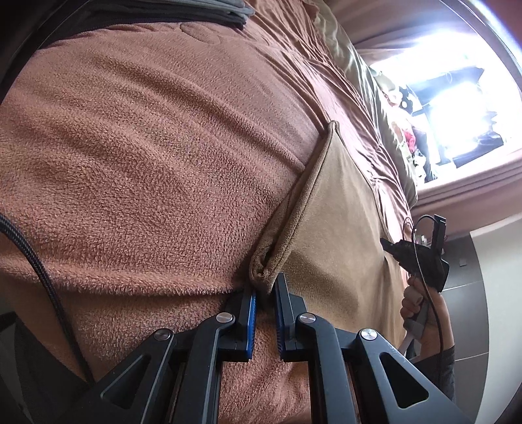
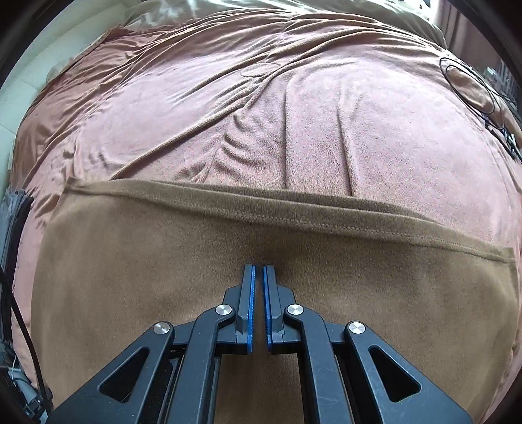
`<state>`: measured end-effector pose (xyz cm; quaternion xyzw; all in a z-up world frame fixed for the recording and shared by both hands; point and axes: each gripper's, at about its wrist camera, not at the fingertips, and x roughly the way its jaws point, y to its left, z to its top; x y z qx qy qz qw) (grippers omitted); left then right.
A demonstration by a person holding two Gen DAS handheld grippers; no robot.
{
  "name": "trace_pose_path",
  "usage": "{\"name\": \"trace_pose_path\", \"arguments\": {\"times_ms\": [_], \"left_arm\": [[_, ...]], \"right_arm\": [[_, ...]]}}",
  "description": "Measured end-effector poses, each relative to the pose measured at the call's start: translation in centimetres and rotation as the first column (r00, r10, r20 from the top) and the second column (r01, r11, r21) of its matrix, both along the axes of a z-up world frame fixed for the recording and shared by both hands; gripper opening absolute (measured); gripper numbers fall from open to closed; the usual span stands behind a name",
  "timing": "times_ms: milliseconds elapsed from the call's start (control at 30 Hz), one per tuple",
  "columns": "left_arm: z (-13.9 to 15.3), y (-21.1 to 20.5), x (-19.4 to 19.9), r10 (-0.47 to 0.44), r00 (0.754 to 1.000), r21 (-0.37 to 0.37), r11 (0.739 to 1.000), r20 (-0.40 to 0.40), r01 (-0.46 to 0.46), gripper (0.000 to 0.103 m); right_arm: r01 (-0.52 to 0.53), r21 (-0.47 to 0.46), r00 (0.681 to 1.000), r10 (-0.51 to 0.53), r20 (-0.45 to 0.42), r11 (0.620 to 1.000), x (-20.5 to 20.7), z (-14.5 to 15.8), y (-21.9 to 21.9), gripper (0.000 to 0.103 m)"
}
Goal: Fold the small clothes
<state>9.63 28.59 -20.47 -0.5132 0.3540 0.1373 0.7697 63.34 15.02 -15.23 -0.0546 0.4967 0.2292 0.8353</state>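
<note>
A tan-brown fleece garment (image 2: 195, 261) lies flat on the pinkish-brown blanket (image 2: 293, 130), its stitched hem running across the right wrist view. My right gripper (image 2: 259, 267) hovers low over the middle of it, shut, with nothing between the pads. In the left wrist view the same garment (image 1: 342, 212) stretches away to the right, and my left gripper (image 1: 265, 287) is shut on its rolled near corner. A hand holds the right gripper (image 1: 386, 244) above the garment's far side.
A stack of folded grey clothes (image 1: 225, 9) sits at the blanket's edge, also seen as the grey stack (image 2: 13, 215) at far left. A coiled black cable (image 2: 469, 88) lies on the bed at upper right. A beige sheet (image 1: 359, 65) borders the blanket.
</note>
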Motion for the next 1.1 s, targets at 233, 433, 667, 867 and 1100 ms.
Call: {"name": "trace_pose_path", "arguments": {"times_ms": [233,433,667,867,1100], "left_arm": [[-0.2,0.2,-0.2,0.0,1.0,-0.006,1.0,0.002,0.0,0.011],[-0.2,0.3,0.3,-0.014,1.0,-0.005,1.0,0.003,0.014,0.011],[-0.3,0.6,0.1,-0.031,0.999,-0.002,1.0,0.018,0.031,0.008],[-0.2,1.1,-0.2,-0.037,0.999,-0.019,0.999,0.038,0.037,0.006],[0.1,1.4,-0.7,-0.046,0.997,-0.026,0.999,0.06,0.047,0.004]], "right_arm": [[0.027,0.017,0.999,-0.027,-0.025,0.999,2.2,0.3,0.6,0.001],[0.037,0.047,0.997,-0.034,-0.067,0.998,2.3,1.3,0.1,0.001],[-0.043,0.052,0.996,0.047,-0.071,0.998,-1.8,2.6,-1.2,0.001],[-0.087,0.019,0.992,0.088,-0.089,0.996,-5.4,2.3,-2.5,0.001],[-0.102,0.022,0.99,0.103,-0.101,0.995,-9.4,0.5,-3.7,0.0]]}}
